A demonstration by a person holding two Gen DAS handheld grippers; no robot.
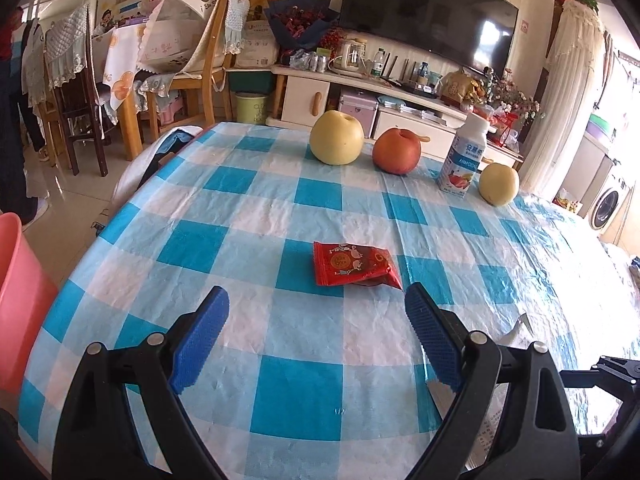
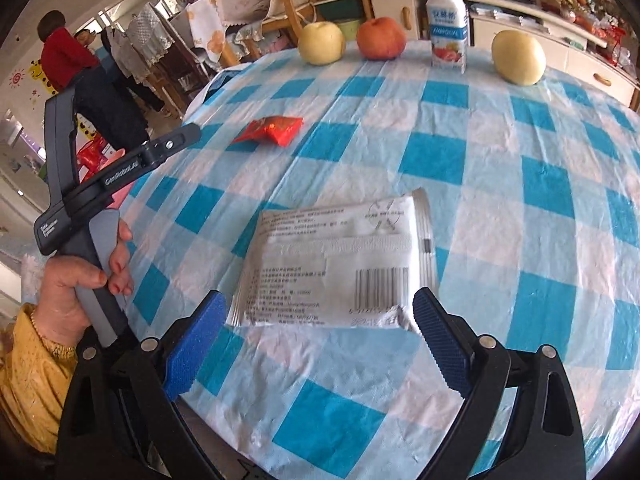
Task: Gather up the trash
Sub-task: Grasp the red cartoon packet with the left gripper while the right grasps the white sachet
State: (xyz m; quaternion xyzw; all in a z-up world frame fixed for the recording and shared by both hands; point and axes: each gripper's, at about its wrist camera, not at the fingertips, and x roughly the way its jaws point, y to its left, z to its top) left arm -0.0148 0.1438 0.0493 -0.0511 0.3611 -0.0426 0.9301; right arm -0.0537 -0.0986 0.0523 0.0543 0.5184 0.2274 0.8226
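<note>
A red snack wrapper (image 1: 354,264) lies flat on the blue-and-white checked tablecloth (image 1: 280,380). My left gripper (image 1: 316,300) is open just short of it, blue pads wide apart and empty. In the right wrist view a silver-white printed packet (image 2: 340,264) lies flat on the tablecloth (image 2: 520,200). My right gripper (image 2: 318,308) stands open over the packet's near edge, without pressing on it. The red wrapper (image 2: 272,129) shows farther left there, with the left gripper's body (image 2: 120,172) held by a hand (image 2: 76,288) at the left.
Along the table's far edge stand a yellow pear (image 1: 337,138), a red apple (image 1: 397,151), a yogurt bottle (image 1: 464,156) and a second pear (image 1: 499,183). A pink bin (image 1: 20,304) stands off the table's left edge. Chairs and people are beyond.
</note>
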